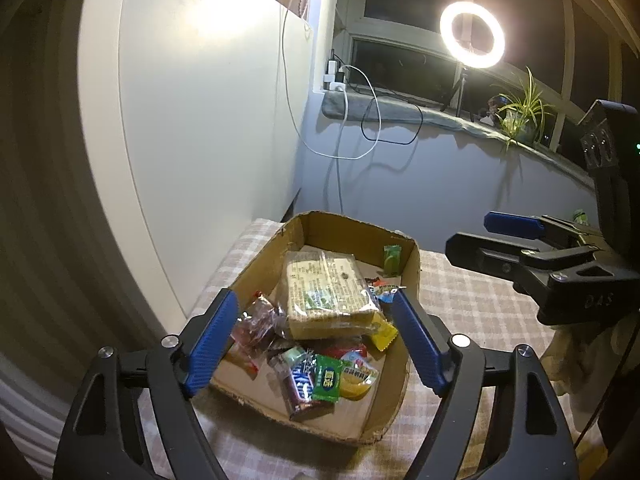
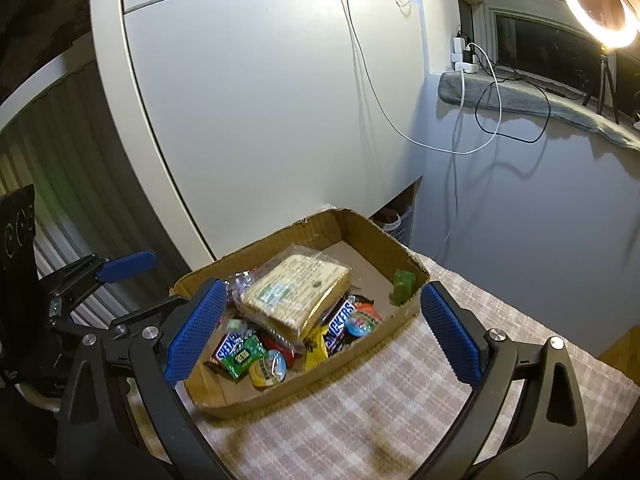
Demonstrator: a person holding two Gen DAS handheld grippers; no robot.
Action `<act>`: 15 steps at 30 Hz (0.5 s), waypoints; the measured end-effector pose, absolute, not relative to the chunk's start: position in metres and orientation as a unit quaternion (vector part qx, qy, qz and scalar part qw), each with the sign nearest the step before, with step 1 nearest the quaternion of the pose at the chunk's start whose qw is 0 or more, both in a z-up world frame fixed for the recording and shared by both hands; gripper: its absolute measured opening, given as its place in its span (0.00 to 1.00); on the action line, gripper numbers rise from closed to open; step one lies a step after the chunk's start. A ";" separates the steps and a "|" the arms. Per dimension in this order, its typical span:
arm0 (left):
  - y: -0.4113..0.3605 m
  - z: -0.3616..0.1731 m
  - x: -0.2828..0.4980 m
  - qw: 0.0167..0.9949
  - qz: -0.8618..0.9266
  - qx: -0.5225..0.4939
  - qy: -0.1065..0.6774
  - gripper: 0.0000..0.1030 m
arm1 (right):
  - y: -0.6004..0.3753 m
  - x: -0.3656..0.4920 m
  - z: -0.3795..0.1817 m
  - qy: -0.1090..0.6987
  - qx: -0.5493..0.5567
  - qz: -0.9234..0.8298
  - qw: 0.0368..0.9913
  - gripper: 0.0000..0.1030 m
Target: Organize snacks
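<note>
A shallow cardboard box (image 1: pixel 408 280) (image 2: pixel 376 236) sits on the checked tablecloth and holds a pile of snacks. A wrapped cracker pack (image 1: pixel 328 292) (image 2: pixel 296 292) lies on top. Around it lie Snickers bars (image 1: pixel 300 388) (image 2: pixel 338 324), a green packet (image 1: pixel 328 376) (image 2: pixel 244 356), a yellow packet (image 1: pixel 382 336) (image 2: pixel 314 350) and a green candy (image 1: pixel 392 258) (image 2: pixel 402 286) at the far wall. My left gripper (image 1: pixel 314 344) is open and empty above the box's near side; it also shows in the right wrist view (image 2: pixel 120 280). My right gripper (image 2: pixel 320 328) is open and empty over the box; it also shows in the left wrist view (image 1: pixel 484 236).
The table (image 2: pixel 380 392) carries a pink checked cloth. A white cabinet (image 2: pixel 260 120) stands behind the box. A windowsill holds chargers with hanging cables (image 1: pixel 360 120), a lit ring light (image 1: pixel 472 34) on a tripod and a potted plant (image 1: pixel 524 108).
</note>
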State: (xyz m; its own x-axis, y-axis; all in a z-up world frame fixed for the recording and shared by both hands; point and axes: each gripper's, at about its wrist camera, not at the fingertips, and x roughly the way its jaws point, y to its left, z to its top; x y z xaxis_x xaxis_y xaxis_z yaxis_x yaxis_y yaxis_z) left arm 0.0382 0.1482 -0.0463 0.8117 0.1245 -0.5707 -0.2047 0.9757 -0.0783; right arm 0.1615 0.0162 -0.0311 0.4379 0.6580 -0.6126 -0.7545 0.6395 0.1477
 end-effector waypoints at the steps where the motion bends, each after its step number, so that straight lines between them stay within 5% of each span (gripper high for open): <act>1: 0.147 -0.046 0.037 0.949 0.089 -0.068 0.295 0.77 | 0.015 0.159 -0.031 0.326 -0.075 0.417 0.845 0.97; 15: 0.138 -0.040 0.021 0.948 0.111 -0.065 0.291 0.78 | -0.015 0.127 -0.022 0.298 -0.076 0.383 0.871 1.00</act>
